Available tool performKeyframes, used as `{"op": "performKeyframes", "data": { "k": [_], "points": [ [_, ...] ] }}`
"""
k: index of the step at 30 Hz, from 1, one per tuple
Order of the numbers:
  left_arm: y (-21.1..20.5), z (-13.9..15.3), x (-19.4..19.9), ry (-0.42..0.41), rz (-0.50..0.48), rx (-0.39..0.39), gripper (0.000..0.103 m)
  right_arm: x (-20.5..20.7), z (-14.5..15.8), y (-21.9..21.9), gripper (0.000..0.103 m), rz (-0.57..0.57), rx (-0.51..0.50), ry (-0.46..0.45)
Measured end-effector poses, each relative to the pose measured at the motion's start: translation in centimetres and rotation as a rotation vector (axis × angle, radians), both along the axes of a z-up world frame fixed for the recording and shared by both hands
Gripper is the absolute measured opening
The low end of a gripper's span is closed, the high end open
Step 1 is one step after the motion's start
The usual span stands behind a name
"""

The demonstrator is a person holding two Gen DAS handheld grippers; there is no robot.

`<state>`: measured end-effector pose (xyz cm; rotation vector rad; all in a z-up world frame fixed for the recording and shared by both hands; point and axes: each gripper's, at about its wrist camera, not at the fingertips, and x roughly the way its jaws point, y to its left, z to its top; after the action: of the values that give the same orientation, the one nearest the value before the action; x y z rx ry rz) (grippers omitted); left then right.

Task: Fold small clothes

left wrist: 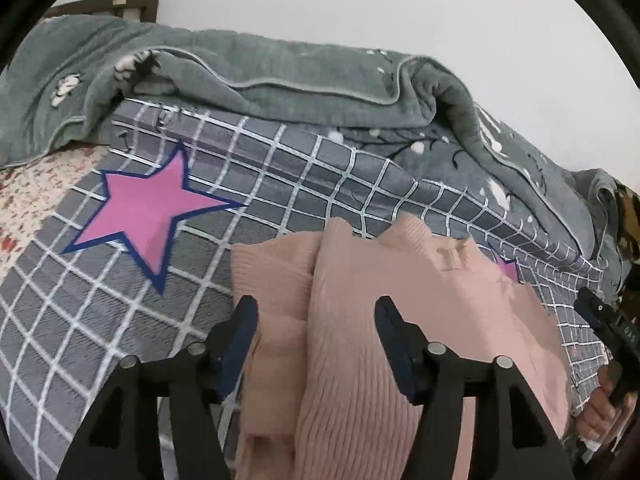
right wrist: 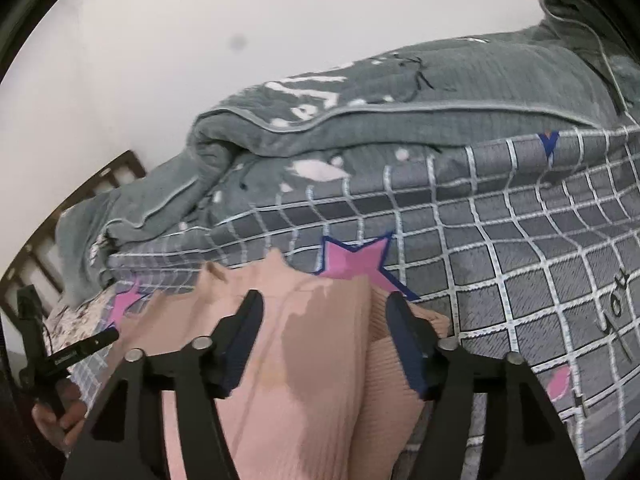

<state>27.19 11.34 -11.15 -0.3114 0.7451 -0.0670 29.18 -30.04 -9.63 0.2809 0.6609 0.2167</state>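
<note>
We see the bed's grey checked cover (left wrist: pixel 328 184) with a grey blanket (left wrist: pixel 280 76) bunched at twelve o'clock. The pink knit garment (left wrist: pixel 360 320) lies on it at six o'clock. Our left gripper (left wrist: pixel 316 320) and right gripper (right wrist: pixel 324 316) hover over it, fingers spread, gripping nothing.

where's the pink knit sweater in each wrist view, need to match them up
Left wrist: the pink knit sweater fills the lower middle, running under and between the open left gripper fingers.
Right wrist: it lies at lower centre, below the open right gripper.
Shared landmark: the grey checked bedspread with pink stars, and the rolled grey-green blanket behind it.
</note>
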Motion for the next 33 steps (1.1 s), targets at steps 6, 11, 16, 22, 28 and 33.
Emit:
{"op": "performKeyframes", "data": {
  "k": [6,11,16,22,28,33],
  "points": [
    [0.6,-0.5,-1.6,0.020,-0.011,-0.002,0.066,-2.6,0.0,1.2,0.081,-0.031,-0.185,0.076],
    [1.1,-1.9,-0.9,0.060,-0.009,-0.037,0.066,-3.3,-4.1,0.8,0.081,-0.027,-0.136,0.141],
    [0.4,-3.3,0.1,0.107,-0.046,-0.029,0.066,-1.9,-6.1,0.7,0.081,-0.013,-0.104,0.217],
    [0.3,-4.0,1.1,0.130,-0.009,-0.048,0.066,-2.0,-6.4,1.3,0.081,-0.015,-0.137,0.213],
    [0.0,-4.1,0.6,0.108,-0.005,-0.018,0.066,-2.1,-6.4,1.5,0.075,-0.008,-0.149,0.205],
    [-0.1,-4.4,0.1,0.086,0.001,-0.014,0.066,-2.3,-6.3,1.9,0.071,-0.005,-0.161,0.196]
  ]
}}
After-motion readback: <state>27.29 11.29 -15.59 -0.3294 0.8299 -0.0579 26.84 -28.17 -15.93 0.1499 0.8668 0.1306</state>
